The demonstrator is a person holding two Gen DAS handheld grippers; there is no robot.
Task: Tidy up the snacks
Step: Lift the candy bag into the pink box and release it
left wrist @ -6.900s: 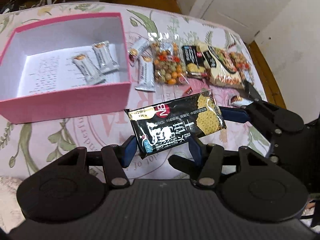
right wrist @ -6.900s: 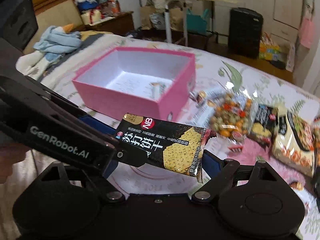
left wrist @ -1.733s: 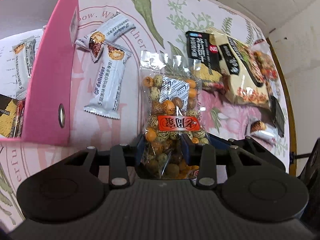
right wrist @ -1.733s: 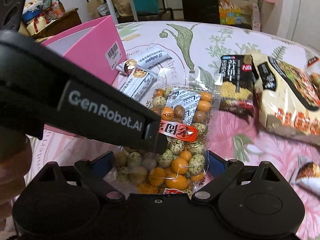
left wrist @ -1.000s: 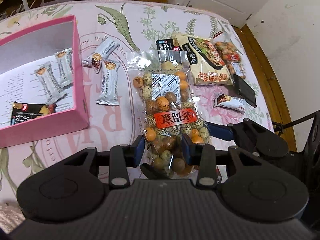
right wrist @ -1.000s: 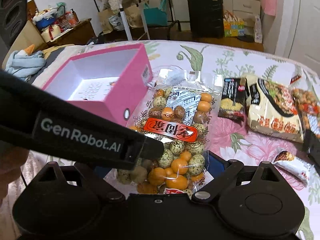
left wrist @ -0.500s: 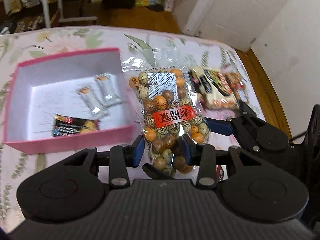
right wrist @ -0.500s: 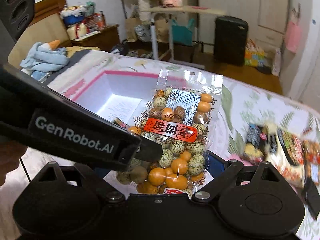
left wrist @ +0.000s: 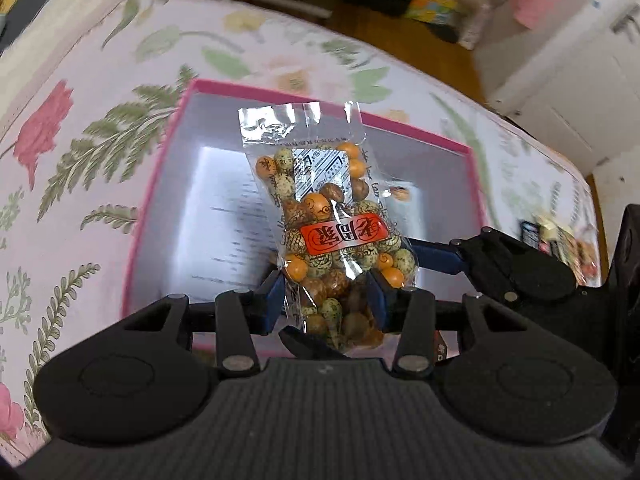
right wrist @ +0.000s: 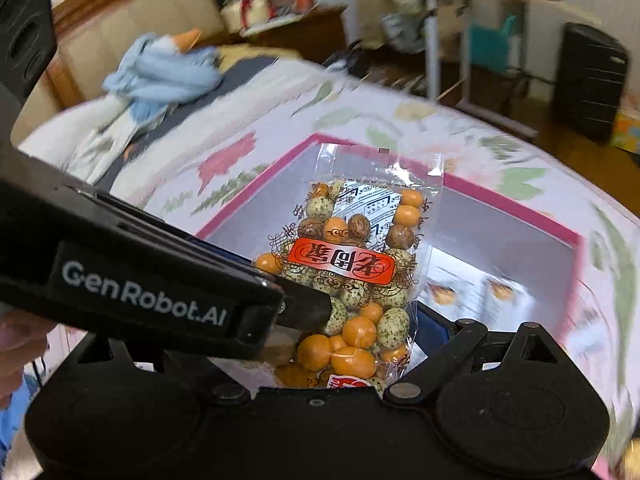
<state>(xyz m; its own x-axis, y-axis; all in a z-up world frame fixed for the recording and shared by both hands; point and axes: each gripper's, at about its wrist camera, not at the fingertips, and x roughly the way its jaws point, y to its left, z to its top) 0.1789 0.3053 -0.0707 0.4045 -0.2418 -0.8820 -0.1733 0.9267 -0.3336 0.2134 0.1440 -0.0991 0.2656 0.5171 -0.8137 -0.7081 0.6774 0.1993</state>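
Snack bag (left wrist: 334,236) is held over the pink box (left wrist: 160,184) by both grippers; left gripper (left wrist: 326,300) jaws are opening around it, right gripper (right wrist: 360,320) jaws are clamped on it.

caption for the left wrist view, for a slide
Left tongs opening around a peanut snack bag over the pink box

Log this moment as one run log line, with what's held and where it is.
held: bag of coated nuts | left gripper: jaws opening, bag between | right gripper: bag between fingers | position: over pink box | step: release pending
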